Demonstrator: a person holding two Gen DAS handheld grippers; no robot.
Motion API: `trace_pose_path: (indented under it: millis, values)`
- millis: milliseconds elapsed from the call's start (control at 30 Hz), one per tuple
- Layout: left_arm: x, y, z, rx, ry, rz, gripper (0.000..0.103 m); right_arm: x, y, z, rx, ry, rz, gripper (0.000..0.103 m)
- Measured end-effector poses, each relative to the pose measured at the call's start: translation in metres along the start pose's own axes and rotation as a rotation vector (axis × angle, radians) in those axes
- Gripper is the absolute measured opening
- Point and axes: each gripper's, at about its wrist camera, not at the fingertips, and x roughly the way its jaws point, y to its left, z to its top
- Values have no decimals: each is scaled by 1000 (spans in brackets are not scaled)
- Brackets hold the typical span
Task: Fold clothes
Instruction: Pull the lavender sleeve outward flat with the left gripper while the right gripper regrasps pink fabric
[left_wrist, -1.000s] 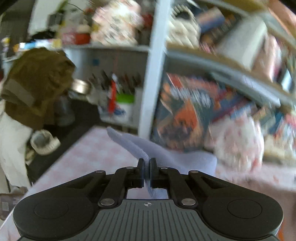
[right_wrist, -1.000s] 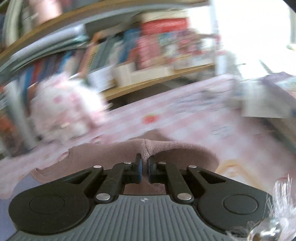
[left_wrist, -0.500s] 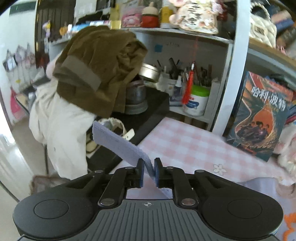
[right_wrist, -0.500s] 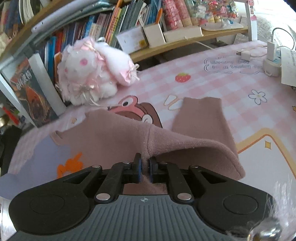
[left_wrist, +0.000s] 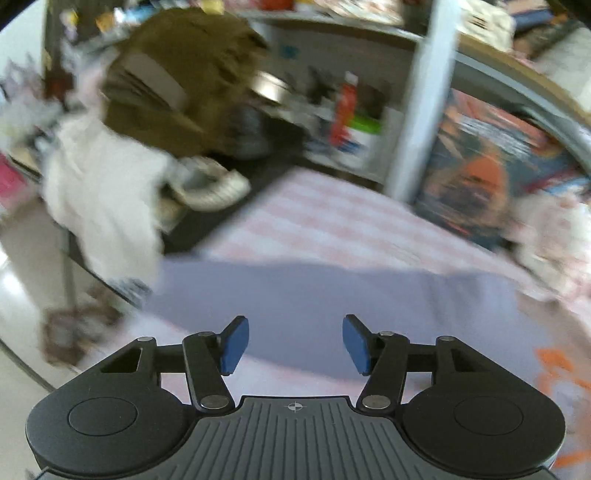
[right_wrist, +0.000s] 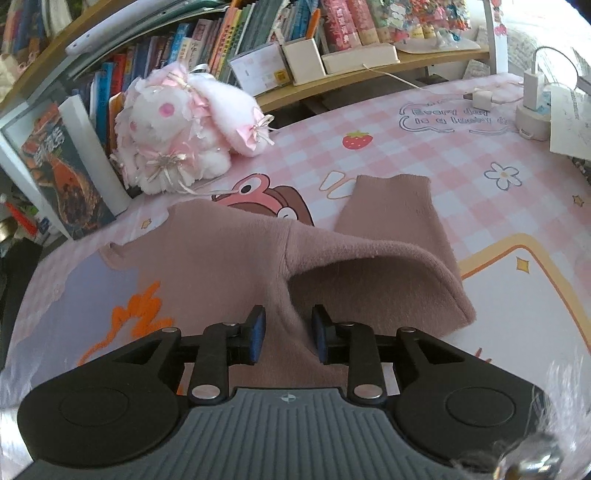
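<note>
A mauve knit sweater (right_wrist: 221, 266) lies on the pink checked table cover (right_wrist: 406, 155), one sleeve (right_wrist: 391, 206) stretched toward the back. A raised fold of it runs between the pads of my right gripper (right_wrist: 287, 334), whose jaws are opening and no longer pinch it. To its left lies lavender cloth with an orange print (right_wrist: 85, 295). In the blurred left wrist view that lavender cloth (left_wrist: 314, 295) lies flat on the table. My left gripper (left_wrist: 295, 343) hovers just above it, jaws opening wide with nothing between them.
A pink-and-white plush toy (right_wrist: 184, 125) sits behind the sweater against a bookshelf (right_wrist: 258, 29). Chargers and cables (right_wrist: 532, 92) lie at the back right. Beyond the table's left edge hang a brown garment (left_wrist: 177, 74) and white cloth (left_wrist: 103, 192).
Both grippers were shut on cloth and now stand apart. The left one dropped toward the table and let go of the lavender edge, which now lies flat. The right one released the mauve fold.
</note>
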Motion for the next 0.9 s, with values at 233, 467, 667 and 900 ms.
trace_pose_path:
  millis: [233,467,667,900]
  values:
    - [26,-54,-34,30,121,-134,56,-21,-6,-12,-56,-12,-12,27]
    - [41,-88,-44,224,169,-128,4,-35,-27,-15,32,3,16,33]
    - [37,-97,-46,382,175,-101,3,-56,-40,10,75,-52,122,35]
    - [36,-100,-48,338,160,-64,4,-18,-45,69,-40,-8,-73,35]
